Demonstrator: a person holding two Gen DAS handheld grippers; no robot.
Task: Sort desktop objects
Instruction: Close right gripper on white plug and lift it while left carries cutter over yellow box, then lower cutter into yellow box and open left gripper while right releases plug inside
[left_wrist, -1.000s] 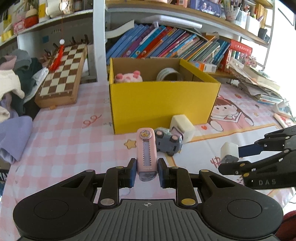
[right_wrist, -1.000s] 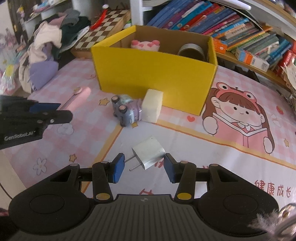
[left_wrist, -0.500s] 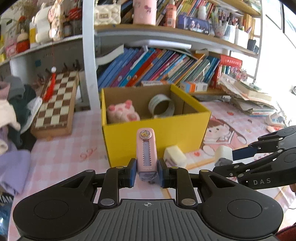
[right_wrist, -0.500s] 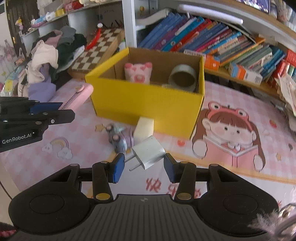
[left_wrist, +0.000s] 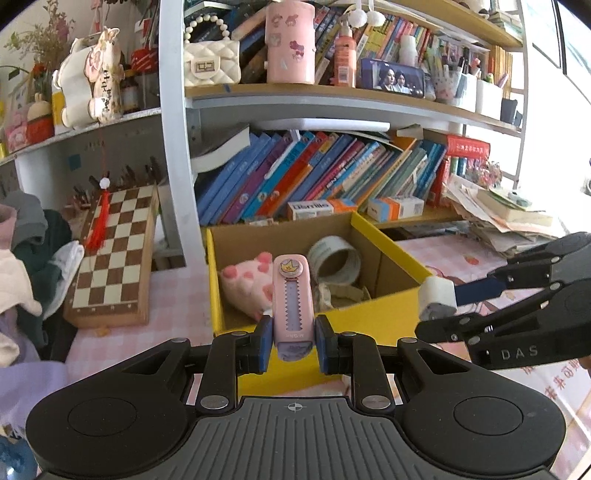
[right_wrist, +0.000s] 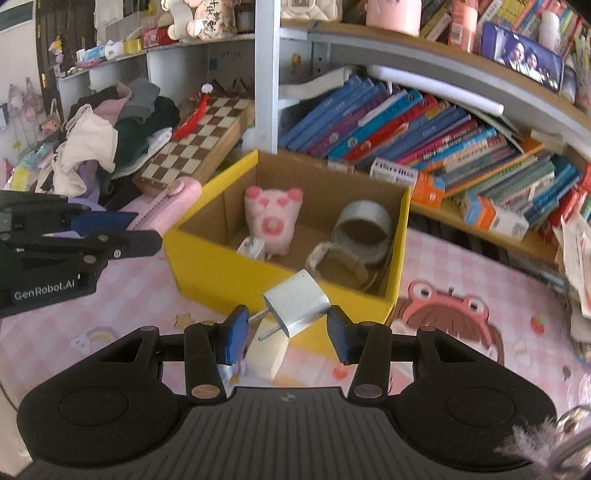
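Two tools (left_wrist: 290, 345) (right_wrist: 284, 329), toy car (right_wrist: 231, 367) (mostly hidden) beneath right one

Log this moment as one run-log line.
left gripper: shut on pink utility knife | right gripper: shut on white plug adapter | both near yellow box | nothing released

Pink utility knife (left_wrist: 293, 299) and white plug (right_wrist: 297, 308) held above yellow box (right_wrist: 229, 273).
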